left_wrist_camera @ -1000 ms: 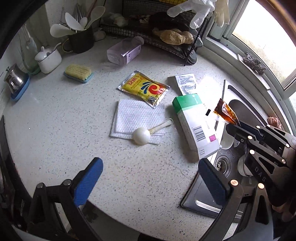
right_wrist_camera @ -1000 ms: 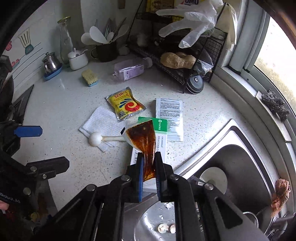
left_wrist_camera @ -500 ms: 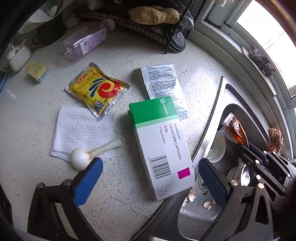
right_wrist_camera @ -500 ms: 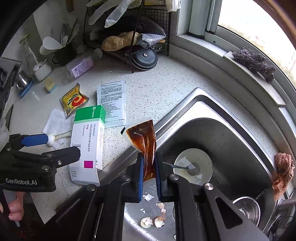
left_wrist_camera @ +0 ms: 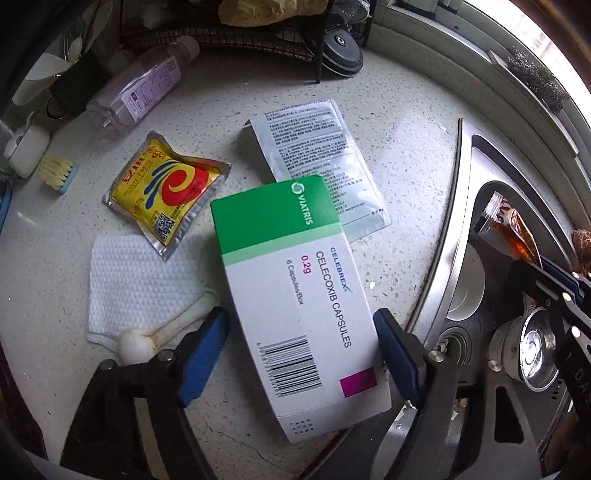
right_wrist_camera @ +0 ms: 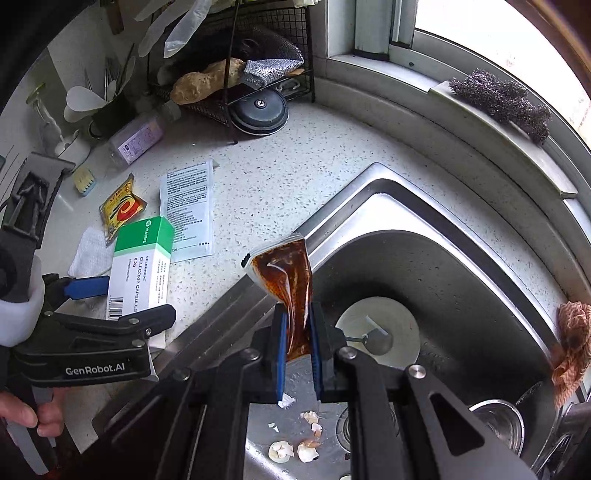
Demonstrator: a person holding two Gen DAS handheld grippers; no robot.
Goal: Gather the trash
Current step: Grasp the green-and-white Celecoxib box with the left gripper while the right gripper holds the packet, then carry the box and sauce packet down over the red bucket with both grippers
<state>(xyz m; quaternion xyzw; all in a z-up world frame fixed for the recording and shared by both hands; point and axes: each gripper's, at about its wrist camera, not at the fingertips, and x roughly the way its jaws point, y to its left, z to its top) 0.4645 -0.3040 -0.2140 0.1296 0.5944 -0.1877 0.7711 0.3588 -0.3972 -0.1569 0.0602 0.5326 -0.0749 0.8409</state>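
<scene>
My left gripper (left_wrist_camera: pixel 301 341) is open, its blue fingers either side of the near end of a green and white capsule box (left_wrist_camera: pixel 295 291) lying on the counter; it also shows in the right wrist view (right_wrist_camera: pixel 142 266). My right gripper (right_wrist_camera: pixel 297 345) is shut on a brown sauce sachet (right_wrist_camera: pixel 291 284) and holds it upright over the sink; the sachet also shows in the left wrist view (left_wrist_camera: pixel 511 230). A yellow sachet (left_wrist_camera: pixel 166 184), a grey printed packet (left_wrist_camera: pixel 321 162) and a white tissue (left_wrist_camera: pixel 136 284) lie on the counter.
A white spoon (left_wrist_camera: pixel 147 338) lies on the tissue by my left finger. A clear bottle (left_wrist_camera: pixel 140 86) and a wire rack (left_wrist_camera: pixel 258 33) stand behind. The steel sink (right_wrist_camera: pixel 461 266) holds a white dish (right_wrist_camera: pixel 380 328), eggshell bits (right_wrist_camera: pixel 295 446) and a metal cup (right_wrist_camera: pixel 498 421).
My left gripper has moved forward and down onto the capsule box, which now lies between its fingers. My right gripper has carried the sauce sachet from over the counter to over the sink.
</scene>
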